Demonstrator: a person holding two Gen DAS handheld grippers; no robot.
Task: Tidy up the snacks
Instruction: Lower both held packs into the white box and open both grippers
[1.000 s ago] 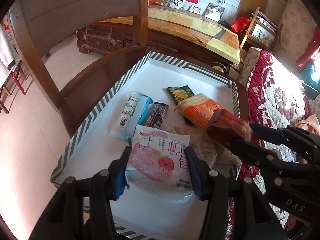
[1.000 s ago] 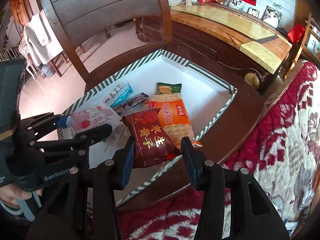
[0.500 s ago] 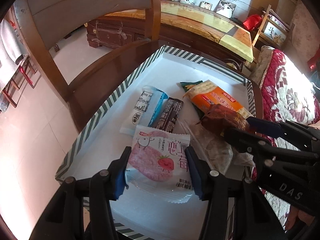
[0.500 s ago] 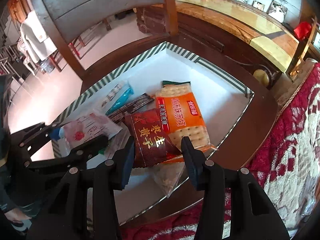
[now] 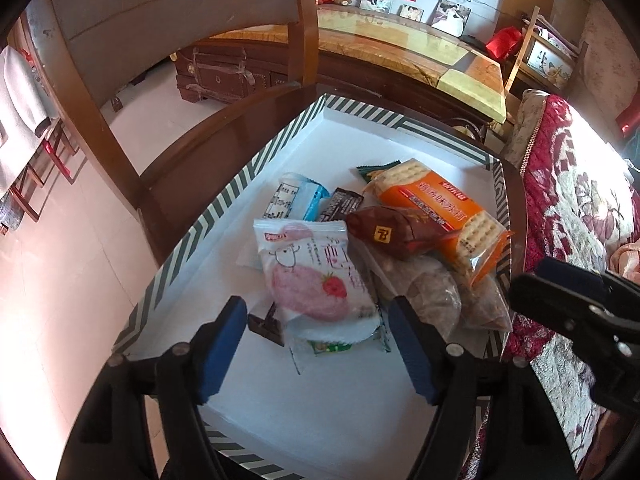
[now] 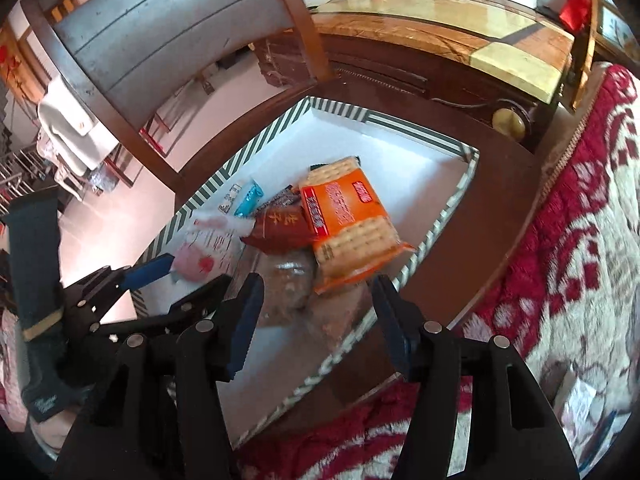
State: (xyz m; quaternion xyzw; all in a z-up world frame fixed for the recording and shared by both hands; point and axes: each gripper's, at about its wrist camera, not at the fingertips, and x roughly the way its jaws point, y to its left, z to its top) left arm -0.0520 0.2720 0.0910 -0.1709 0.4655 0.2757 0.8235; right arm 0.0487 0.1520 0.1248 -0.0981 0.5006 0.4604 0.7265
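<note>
Both grippers sit over the striped box (image 5: 224,208) on the chair seat, and both have just been opening. The left gripper (image 5: 316,344) stands wide, its blue pads clear of the pink strawberry packet (image 5: 316,276), which lies loose on the box floor between and just ahead of them. The right gripper (image 6: 316,320) is spread about halfway with nothing pinched; the dark red packet (image 6: 280,230) lies ahead of it on the pile.

How this stuff will handle, as far as I can judge: it's all light, crinkly film wrappers — slippery, puffy, easy to squash. The pink one looks like a soft cake in an air-filled pouch, so I'd pinch it across the sealed edge or lightly across the middle, not hard. The orange cracker pack (image 5: 436,212) is the stiffest thing here but the crackers would snap (so take it across the short sides, gently). The clear bag (image 5: 424,300) under the pile looks floppy and would sag from any one corner.

Contents of the box: pink packet near the front, a blue-and-white packet (image 5: 296,200) and a dark bar (image 5: 340,204) behind it, a green packet (image 5: 370,171) poking out under the crackers, the red one on top, and some small wrappers tucked under the pink one — can't tell what those are. The far half of the box is bare white floor.
</note>
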